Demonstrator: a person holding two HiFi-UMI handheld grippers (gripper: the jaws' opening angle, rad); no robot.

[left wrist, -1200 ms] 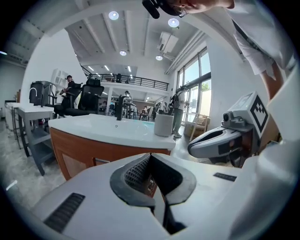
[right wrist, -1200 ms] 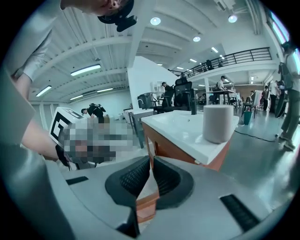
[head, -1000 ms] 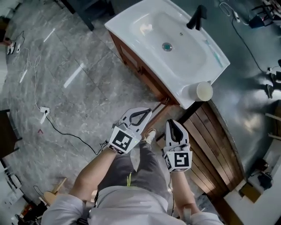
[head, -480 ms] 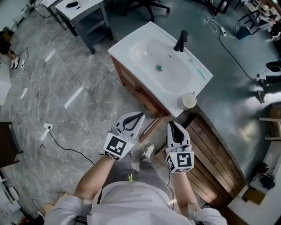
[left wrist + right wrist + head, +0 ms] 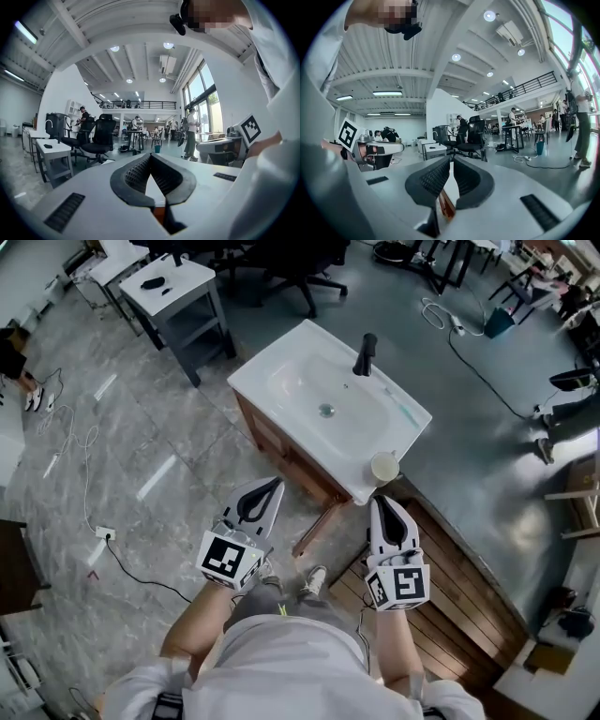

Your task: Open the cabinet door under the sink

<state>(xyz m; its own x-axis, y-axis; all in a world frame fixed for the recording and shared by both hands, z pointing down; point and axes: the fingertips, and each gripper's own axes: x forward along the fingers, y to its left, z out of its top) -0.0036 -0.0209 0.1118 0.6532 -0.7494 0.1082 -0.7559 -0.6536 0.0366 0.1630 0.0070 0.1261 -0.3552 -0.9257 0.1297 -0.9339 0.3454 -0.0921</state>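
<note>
Cabinet door [image 5: 317, 526] under the white sink basin [image 5: 281, 352] stands swung out. Its brown edge reaches toward us into the space between our two grippers, ahead of and lower than both pairs of jaws. We hold the left gripper [image 5: 267, 488] with its jaws closed tip to tip on nothing, and the door lies just to their right. The right gripper [image 5: 384, 507] has its jaws drawn together to a thin slit, also empty, with the door off to their left. Beyond the jaws a black faucet [image 5: 364, 354] stands at the basin's far rim. A white cup [image 5: 383, 468] sits on the basin's near corner, just ahead of the right jaws. A dark slatted wooden panel [image 5: 469, 577] shows beneath the right gripper.
</note>
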